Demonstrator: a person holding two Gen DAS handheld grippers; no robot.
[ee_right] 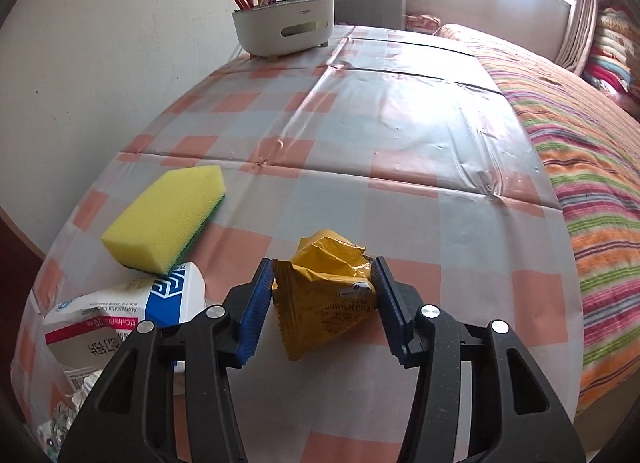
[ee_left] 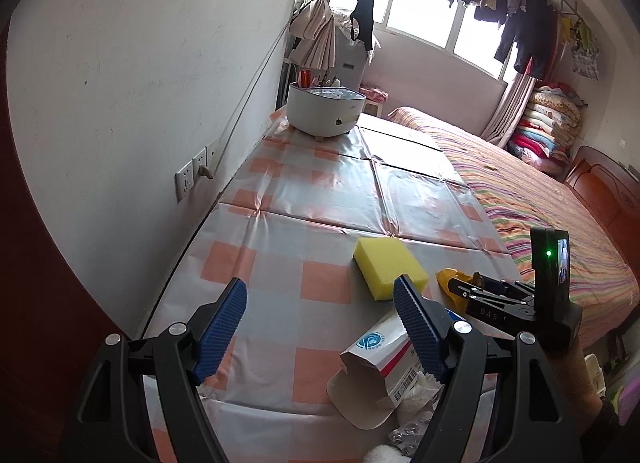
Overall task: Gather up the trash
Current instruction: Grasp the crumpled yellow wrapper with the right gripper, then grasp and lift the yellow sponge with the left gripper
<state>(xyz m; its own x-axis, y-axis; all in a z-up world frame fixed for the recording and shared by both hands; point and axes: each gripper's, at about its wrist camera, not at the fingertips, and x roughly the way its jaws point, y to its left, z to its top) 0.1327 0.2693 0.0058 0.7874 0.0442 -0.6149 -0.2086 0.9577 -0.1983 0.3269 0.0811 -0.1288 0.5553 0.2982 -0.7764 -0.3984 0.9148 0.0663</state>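
A crumpled yellow cracker wrapper point(ee_right: 326, 283) lies on the checked tablecloth point(ee_right: 360, 135), between the blue fingers of my right gripper point(ee_right: 322, 275). The jaws stand around it and touch its sides. In the left wrist view the wrapper point(ee_left: 450, 279) shows at the tip of the right gripper point(ee_left: 472, 291). An opened white, red and blue medicine box point(ee_right: 120, 315) lies left of it, next to a yellow sponge point(ee_right: 164, 219). My left gripper point(ee_left: 320, 299) is open and empty above the table, with the box point(ee_left: 376, 367) and sponge point(ee_left: 390, 267) at its right finger.
A white organiser tub with pens point(ee_right: 284, 25) stands at the far end of the table by the wall. A bed with a striped cover point(ee_right: 580, 151) runs along the right side. Blister packs and white scraps point(ee_left: 416, 415) lie at the near edge. A wall socket point(ee_left: 192, 177) sits at the left.
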